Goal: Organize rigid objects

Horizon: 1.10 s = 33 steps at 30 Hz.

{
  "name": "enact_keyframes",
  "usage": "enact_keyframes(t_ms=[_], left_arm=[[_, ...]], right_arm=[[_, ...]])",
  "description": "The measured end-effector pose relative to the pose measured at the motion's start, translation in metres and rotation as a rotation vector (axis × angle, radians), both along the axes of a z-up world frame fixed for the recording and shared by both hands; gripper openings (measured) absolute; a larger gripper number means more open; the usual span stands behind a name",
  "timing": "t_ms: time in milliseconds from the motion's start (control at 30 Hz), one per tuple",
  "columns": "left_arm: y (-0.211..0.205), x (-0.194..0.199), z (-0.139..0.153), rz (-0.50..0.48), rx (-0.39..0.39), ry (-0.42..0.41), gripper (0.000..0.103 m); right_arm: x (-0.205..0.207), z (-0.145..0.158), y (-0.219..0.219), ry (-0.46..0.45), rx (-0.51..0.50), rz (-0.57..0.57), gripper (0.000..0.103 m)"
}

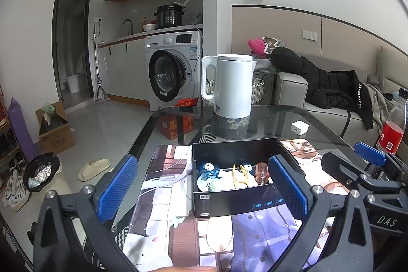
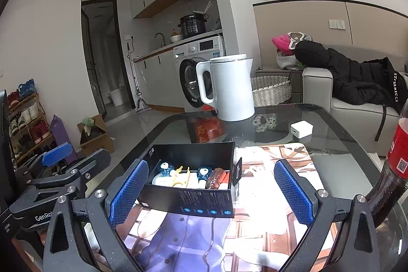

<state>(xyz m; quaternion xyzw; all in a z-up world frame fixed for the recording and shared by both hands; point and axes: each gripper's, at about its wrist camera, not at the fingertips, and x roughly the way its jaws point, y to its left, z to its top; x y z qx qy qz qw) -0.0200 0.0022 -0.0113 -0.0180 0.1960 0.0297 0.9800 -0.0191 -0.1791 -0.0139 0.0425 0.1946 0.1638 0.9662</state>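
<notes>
**Box filled, both grippers wide**

The black box [image 1: 244, 185] sits on the printed mat [image 1: 173, 226] on the glass table [image 1: 318, 124], holding small toys and a yellow clip [image 1: 241, 176]; the left gripper [image 1: 202, 191] stands wide, nothing between its pads; the right gripper [image 2: 211, 198] likewise gapes empty near the box; a white kettle [image 1: 233, 86] stands behind.

Both wrist cameras look forward, slightly down, sharing the black box [image 1: 244, 185] nearby.

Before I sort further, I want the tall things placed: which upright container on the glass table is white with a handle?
The kettle at the table's far edge; the other upright container, the red-labelled bottle, is dark and handle-less.
</notes>
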Motion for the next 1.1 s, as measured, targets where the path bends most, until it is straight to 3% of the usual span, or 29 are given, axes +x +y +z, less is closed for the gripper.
enact_keyframes(t_ms=[1100], left_arm=[[0.0009,0.0054,-0.0021,-0.014,-0.002,0.039,0.103]], right_arm=[[0.0011,-0.0032,-0.0030,0.017,-0.012,-0.032,0.101]])
